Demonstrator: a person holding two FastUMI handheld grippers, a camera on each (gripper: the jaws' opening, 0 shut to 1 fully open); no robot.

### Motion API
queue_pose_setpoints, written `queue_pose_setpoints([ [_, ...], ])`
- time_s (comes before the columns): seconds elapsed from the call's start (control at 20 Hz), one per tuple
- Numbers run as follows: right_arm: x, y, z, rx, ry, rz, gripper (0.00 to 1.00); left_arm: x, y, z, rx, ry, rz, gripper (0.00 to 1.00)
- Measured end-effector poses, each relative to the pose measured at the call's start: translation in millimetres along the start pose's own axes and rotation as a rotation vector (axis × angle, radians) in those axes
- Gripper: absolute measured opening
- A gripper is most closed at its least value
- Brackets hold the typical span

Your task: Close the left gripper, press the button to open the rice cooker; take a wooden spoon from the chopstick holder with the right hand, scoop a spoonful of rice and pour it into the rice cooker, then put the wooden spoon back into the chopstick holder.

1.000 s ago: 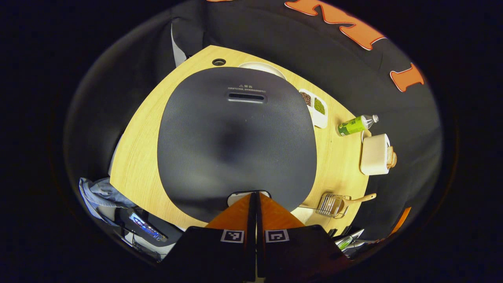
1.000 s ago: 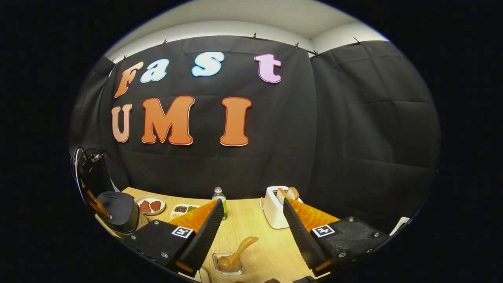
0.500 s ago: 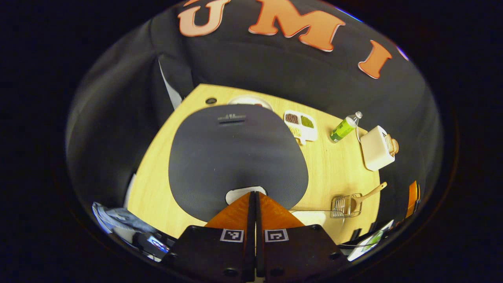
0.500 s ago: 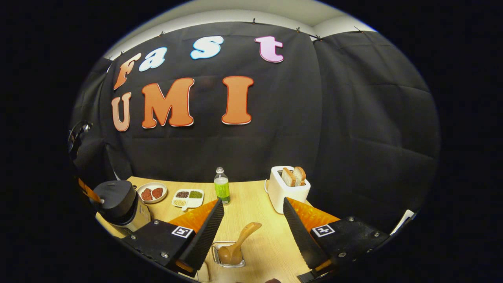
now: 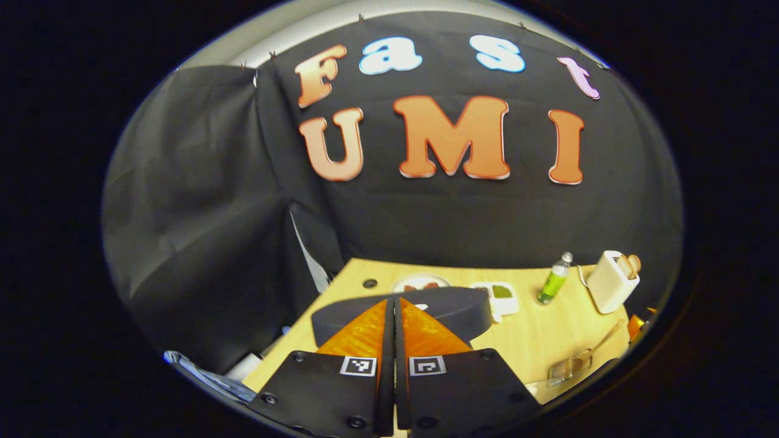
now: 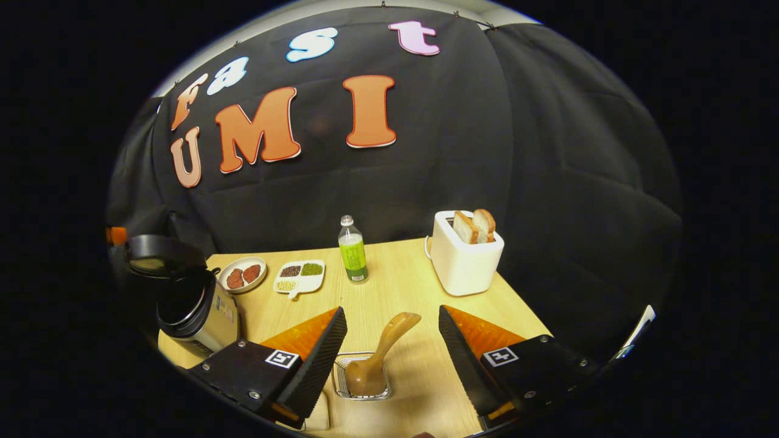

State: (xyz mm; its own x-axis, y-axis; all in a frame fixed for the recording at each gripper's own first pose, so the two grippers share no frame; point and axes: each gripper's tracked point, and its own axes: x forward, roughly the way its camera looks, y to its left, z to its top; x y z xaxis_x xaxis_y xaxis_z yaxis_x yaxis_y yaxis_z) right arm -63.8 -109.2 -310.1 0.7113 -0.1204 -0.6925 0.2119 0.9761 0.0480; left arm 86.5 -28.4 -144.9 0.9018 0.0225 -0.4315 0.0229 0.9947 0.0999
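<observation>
Left gripper [image 5: 394, 304]: fingers pressed together, nothing between them, raised over the rice cooker [image 5: 450, 307]. Seen from the left gripper view as a dark lid edge-on, partly hidden behind the closed fingers; button not discernible. In the right gripper view, rice cooker [image 6: 192, 304] at the left end of the tabletop [image 6: 401, 286], lid [image 6: 159, 250] standing open above the body, inner pot rim visible, contents too dark to make out.

Right gripper [image 6: 392, 337]: fingers wide apart, empty, positioned to either side of the chopstick holder [image 6: 363, 378] without touching it. Wooden spoon [image 6: 384, 353] standing in the chopstick holder, bowl end down, handle tilted up and to the right between the two fingers. Lower edge of the holder partly cut off by the left finger. Same holder and spoon visible small and blurred at the lower right of the left gripper view [image 5: 578, 364].

Rice container not clearly identifiable; pale object [image 6: 319, 418] at the bottom edge, mostly hidden under the left finger.

Along the rear of the tabletop: round plate [image 6: 242, 275] with two reddish pieces, divided dish [image 6: 299, 275] with grains, green bottle [image 6: 352, 249] upright, white toaster [image 6: 464, 258] holding two bread slices [image 6: 476, 225]
</observation>
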Motion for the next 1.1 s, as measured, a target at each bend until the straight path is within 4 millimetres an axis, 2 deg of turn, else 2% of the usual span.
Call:
queue_pose_setpoints([
  [0.1, 8, -4, -12, 0.0, 0.024, -0.004, 0.94, -16, 5, 22, -0.009, -0.112, 0.012, 0.07],
  [0.2, 15, 0, -20, 0.012, 0.055, 0.014, 0.94, -29, 13, 29, -0.022, -0.162, 0.026, 0.27],
  [0.35, 29, 0, -36, 0.021, 0.103, 0.016, 0.94, -44, 14, 36, -0.019, -0.204, 0.028, 0.57],
  [0.5, 47, 2, -54, 0.015, 0.149, 0.019, 0.94, -58, 14, 25, 0.019, -0.197, 0.057, 0.87],
  [0.7, 69, 5, -81, 0.055, 0.235, 0.047, 0.93, -80, 7, 16, 0.039, -0.189, 0.08, 0.87],
  [0.8, 79, 6, -86, 0.079, 0.255, 0.061, 0.84, -89, 5, 14, 0.06, -0.196, 0.09, 0.87],
  [0.95, 86, 17, -85, 0.107, 0.248, 0.12, 0.66, -96, 1, 4, 0.073, -0.176, 0.099, 0.87],
  [1.05, 91, 14, -87, 0.107, 0.24, 0.102, 0.52, -99, -4, 0, 0.066, -0.163, 0.091, 0.87],
  [1.1, 89, 17, -87, 0.128, 0.242, 0.107, 0.41, -100, -3, 0, 0.065, -0.161, 0.088, 0.87],
])
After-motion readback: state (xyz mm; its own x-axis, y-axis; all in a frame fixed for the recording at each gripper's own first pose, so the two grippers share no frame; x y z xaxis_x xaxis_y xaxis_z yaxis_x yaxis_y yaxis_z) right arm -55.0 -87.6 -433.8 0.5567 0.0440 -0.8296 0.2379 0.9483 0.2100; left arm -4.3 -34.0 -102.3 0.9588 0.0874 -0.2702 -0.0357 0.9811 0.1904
